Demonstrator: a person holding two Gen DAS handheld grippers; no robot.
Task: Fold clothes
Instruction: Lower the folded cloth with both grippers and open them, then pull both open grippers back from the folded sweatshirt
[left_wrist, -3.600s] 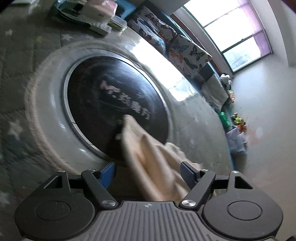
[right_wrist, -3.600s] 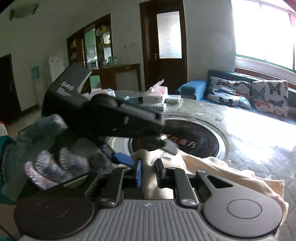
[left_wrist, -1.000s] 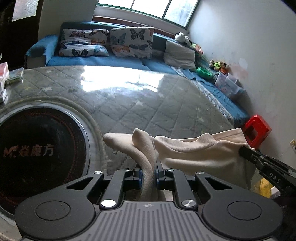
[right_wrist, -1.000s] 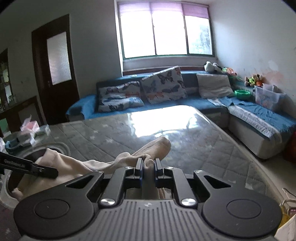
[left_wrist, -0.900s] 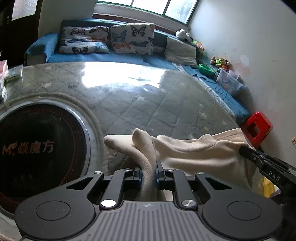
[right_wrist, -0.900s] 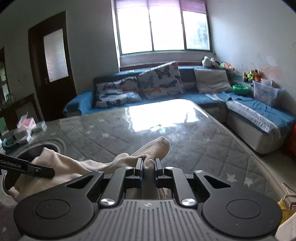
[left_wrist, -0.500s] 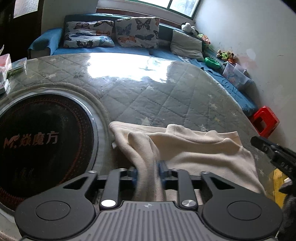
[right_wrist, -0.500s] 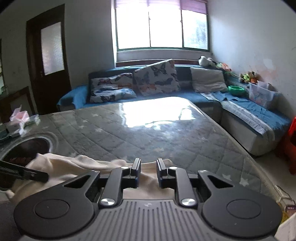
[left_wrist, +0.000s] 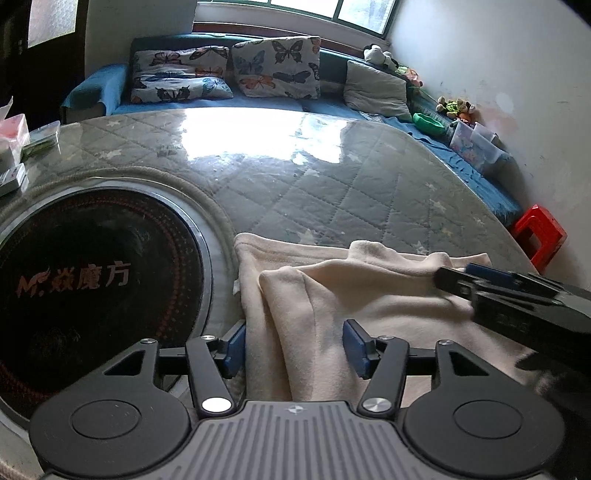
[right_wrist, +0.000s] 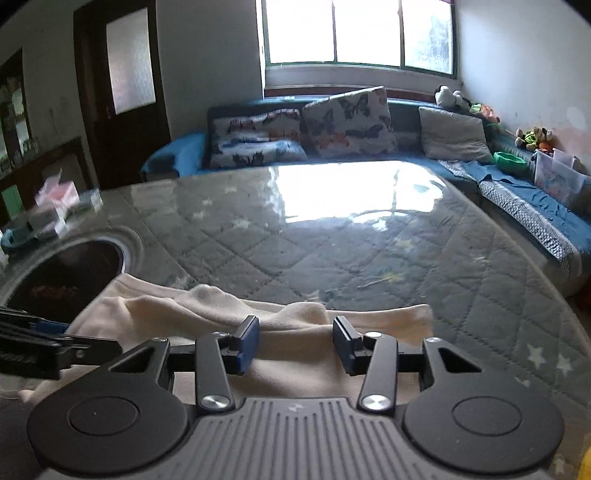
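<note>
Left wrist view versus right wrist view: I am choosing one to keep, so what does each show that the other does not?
Only the left wrist view shows the red stool and the lettering on the black round plate. Only the right wrist view shows the dark door and the whole window. Both show the cream garment lying on the quilted table, the butterfly cushions, and both grippers: the left gripper and right gripper have jaws opening, with cloth between the pads but not pinched.
</note>
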